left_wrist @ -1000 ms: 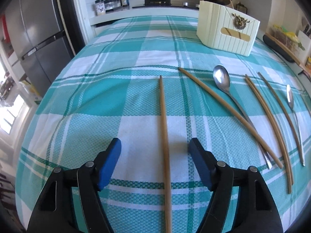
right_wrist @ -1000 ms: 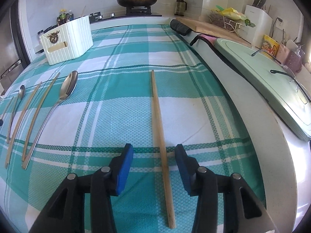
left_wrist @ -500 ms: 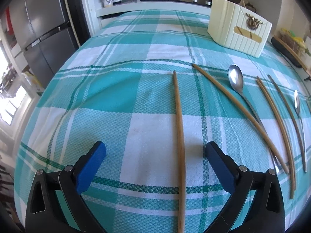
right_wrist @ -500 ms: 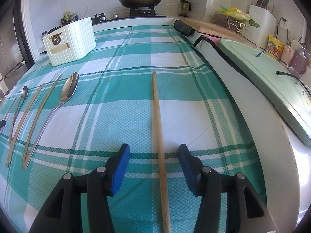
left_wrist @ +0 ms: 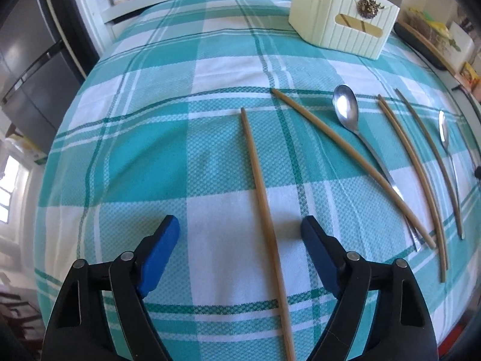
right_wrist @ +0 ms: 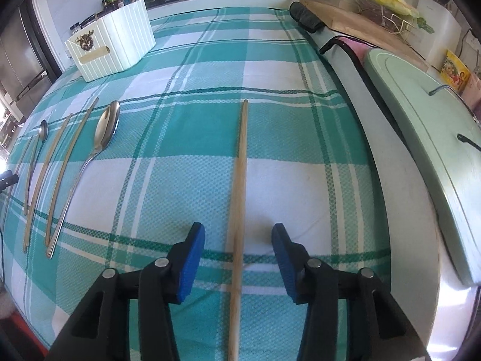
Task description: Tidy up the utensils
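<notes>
- Biggest thing in shot was the tablecloth [left_wrist: 156, 156], a teal-and-white plaid with a waffle-looking weave. It looked the same as half a second earlier, flat with only soft wrinkles.
- The cream utensil holder [left_wrist: 345, 27] was ribbed plastic with slanted sides, a little bronze deer-head badge and a slot handle. It sat at the far end of the cloth. In the left wrist view it had slid closer to the top edge than before, so the camera had tipped a bit.
- The left gripper [left_wrist: 240, 234] had narrowed from the really wide spread of half a second ago, but its blue pads were still well apart and held nothing. A long chopstick [left_wrist: 258, 186], pale smooth wood, lay on the cloth between them, touched by neither.
- The right gripper [right_wrist: 238, 242] was gaping about as much as before, maybe a hair wider, also with nothing in it. Another long chopstick [right_wrist: 242, 162] ran straight down the gap, flat on the cloth.
- Off to the left gripper's right, the rest lay in a loose row: a third chopstick [left_wrist: 354, 168] angled across the handle of a shiny steel large spoon [left_wrist: 345, 108], two slimmer, darker sticks [left_wrist: 412, 174], then a small spoon [left_wrist: 443, 129]. None of those had moved.
</notes>
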